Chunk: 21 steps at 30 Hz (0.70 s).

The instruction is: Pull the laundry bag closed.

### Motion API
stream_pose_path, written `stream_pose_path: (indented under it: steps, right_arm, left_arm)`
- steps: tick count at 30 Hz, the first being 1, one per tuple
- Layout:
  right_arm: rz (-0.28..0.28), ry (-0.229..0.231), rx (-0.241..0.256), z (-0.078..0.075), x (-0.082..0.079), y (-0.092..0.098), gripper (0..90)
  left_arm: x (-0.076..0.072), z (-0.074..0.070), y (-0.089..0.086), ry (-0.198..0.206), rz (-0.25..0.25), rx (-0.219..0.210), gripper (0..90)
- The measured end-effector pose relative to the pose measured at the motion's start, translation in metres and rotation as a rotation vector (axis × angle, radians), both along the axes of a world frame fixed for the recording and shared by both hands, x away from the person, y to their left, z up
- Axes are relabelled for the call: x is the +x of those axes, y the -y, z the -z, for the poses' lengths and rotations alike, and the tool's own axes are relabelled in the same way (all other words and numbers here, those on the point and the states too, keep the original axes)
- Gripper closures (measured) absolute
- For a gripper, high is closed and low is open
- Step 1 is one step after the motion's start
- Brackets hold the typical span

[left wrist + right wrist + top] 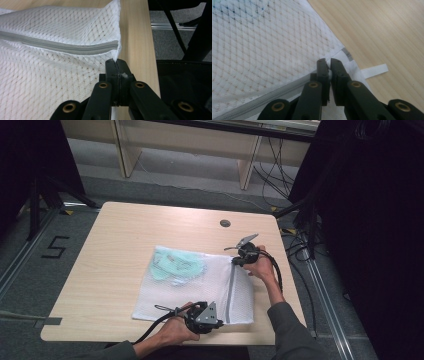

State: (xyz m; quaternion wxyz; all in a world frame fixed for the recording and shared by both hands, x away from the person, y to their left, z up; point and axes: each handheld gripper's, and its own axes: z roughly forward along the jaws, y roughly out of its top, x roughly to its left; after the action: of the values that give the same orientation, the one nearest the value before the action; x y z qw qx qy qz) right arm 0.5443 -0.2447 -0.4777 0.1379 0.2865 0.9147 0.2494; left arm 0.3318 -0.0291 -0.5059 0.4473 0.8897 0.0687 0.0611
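The white mesh laundry bag (192, 287) lay flat near the right side of the table (110, 250), a pale green garment (176, 265) inside its far left part. The left gripper (116, 62) was clamped on the near end of the grey zipper (62, 46); the right gripper (329, 65), almost closed, pinched something small and pale at the far end. Doing this well probably meant anchoring the near corner and drawing the far end straight along the seam, keeping the fabric taut. A white loop (374, 70) lay beside the right jaws; nothing blocked the way.
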Motion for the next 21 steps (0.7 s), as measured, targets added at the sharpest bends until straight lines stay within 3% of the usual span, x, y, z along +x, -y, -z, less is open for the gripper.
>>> stream_pose_path:
  steps: [5, 8, 13, 21]
  right_arm:
    - [0.041, 0.004, 0.012, 0.0010, -0.0006, -0.0009, 86.7]
    - [0.028, -0.008, 0.014, 0.0010, -0.0005, -0.0011, 86.7]
    - [0.025, 0.022, -0.002, -0.0004, -0.0006, -0.0023, 86.5]
    - [0.033, 0.022, 0.005, -0.0034, -0.0004, -0.0023, 86.5]
  left_arm:
    - [0.0012, -0.0015, -0.0009, 0.012, 0.005, -0.005, 89.4]
    - [0.0008, -0.0012, -0.0002, -0.009, -0.004, -0.006, 89.3]
    - [0.0037, -0.0024, 0.0002, -0.005, -0.004, -0.001, 89.2]
    - [0.0063, -0.0019, 0.0014, 0.004, -0.002, 0.008, 89.1]
